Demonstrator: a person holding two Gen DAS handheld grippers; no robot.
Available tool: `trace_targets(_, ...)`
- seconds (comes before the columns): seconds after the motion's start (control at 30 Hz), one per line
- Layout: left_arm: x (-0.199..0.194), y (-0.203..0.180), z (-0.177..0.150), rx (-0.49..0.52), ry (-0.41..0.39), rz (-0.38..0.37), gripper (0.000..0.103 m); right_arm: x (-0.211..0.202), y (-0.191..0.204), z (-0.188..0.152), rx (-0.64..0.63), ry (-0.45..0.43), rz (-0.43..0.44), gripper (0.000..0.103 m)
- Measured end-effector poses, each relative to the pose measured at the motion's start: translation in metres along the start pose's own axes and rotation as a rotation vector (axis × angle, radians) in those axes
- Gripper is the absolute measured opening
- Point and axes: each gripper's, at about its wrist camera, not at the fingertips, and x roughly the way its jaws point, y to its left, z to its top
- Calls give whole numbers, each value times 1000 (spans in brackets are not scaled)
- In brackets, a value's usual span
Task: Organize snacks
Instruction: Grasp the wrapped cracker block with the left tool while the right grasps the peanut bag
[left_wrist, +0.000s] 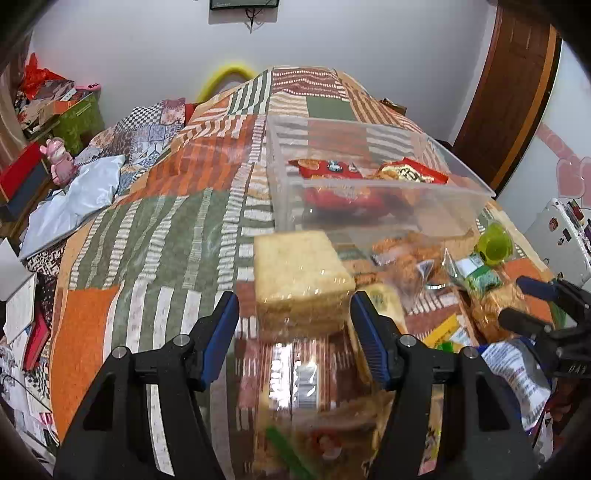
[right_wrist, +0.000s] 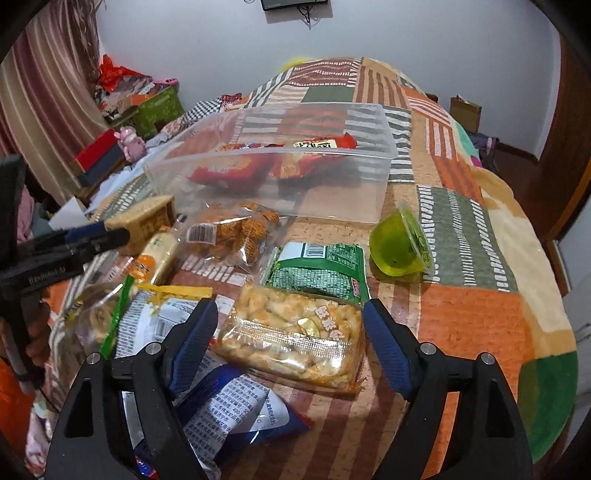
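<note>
- The right gripper (right_wrist: 290, 341) hangs over a clear pack of rice crackers (right_wrist: 291, 341) lying on the bed (right_wrist: 480, 321), at the near-right edge of the snack pile; in the right wrist view the pack sits between the two blue pads.
- Its jaws stand wide, one at 9 o'clock of the pack and one at 3; neither pad seems to press on the wrapper, so I judge nothing is gripped yet.
- The pack's long axis runs roughly 9 to 3, so the jaws span its length, not its short side: the coming close depends on that.
- The left gripper (left_wrist: 293, 328) has a pale cracker block (left_wrist: 301, 275) just ahead of its pads at 12 o'clock; the jaws are about half open, with no firm contact visible.
- The clear bin (right_wrist: 273, 177), with red packets (right_wrist: 225, 171) inside, lies at 12 o'clock from both, beyond the pile.
- The right hand is nearer the rice crackers, the left nearer the block.
</note>
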Motion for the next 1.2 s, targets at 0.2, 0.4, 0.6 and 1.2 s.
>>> trace_targets(0.2,14,-6,12,-3,9,0,62,1,-7,-4,9,3,13,80)
trace_targets(0.4,31,-8,19,-10,25,33,62,6,-5,-7,10,25,31,83)
trace_targets(0.6,36,-6,18,-13,33,40,57,16,-13,-9,73,52,84,83)
trace_targets(1.2,-17,-3,11,-42,-61,-3,55,-31,-20,11,77,-93,48,79)
